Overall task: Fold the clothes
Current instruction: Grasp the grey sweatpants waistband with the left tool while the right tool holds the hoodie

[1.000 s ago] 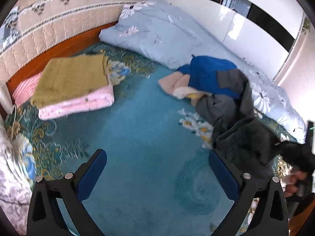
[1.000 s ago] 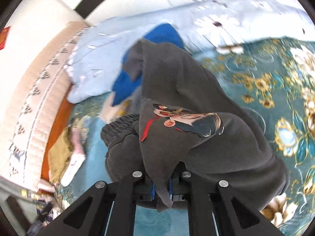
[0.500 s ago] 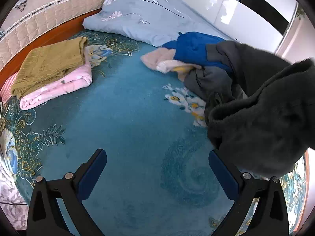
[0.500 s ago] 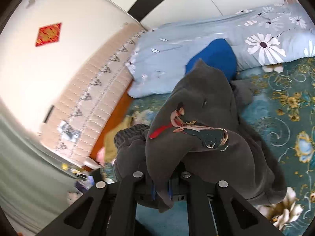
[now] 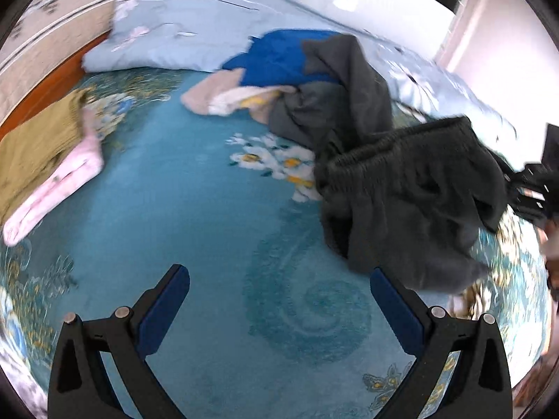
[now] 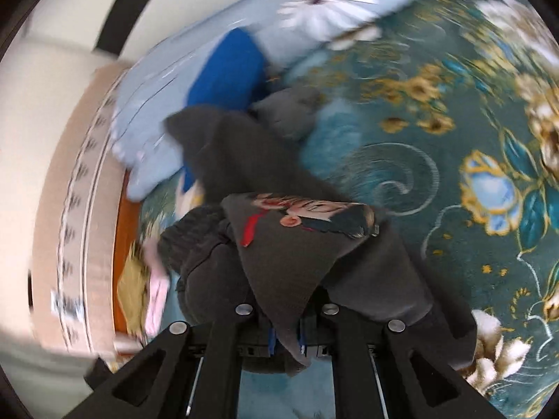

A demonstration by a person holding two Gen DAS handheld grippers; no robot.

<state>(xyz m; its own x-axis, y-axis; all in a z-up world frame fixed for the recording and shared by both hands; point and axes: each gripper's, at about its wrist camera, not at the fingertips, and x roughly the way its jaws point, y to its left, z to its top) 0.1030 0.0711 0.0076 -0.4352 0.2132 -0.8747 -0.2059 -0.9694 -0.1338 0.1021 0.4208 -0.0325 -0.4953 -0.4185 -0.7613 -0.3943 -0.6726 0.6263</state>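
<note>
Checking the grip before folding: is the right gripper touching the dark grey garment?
Touching. The right wrist view shows the right gripper shut on the dark grey garment.

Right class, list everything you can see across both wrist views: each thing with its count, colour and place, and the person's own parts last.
Dark grey garment: one, printed figure on it, hanging from the right gripper.
Blue garment: one, in the unfolded pile by the quilt.
Beige garment: one, in the same pile.
Olive folded item: one, on a pink folded item, near the headboard.
Quilt: one, pale blue, flowered.
Bedspread: one, teal, floral.
Left gripper: open, empty.
Right gripper: shut on the dark grey garment.
</note>
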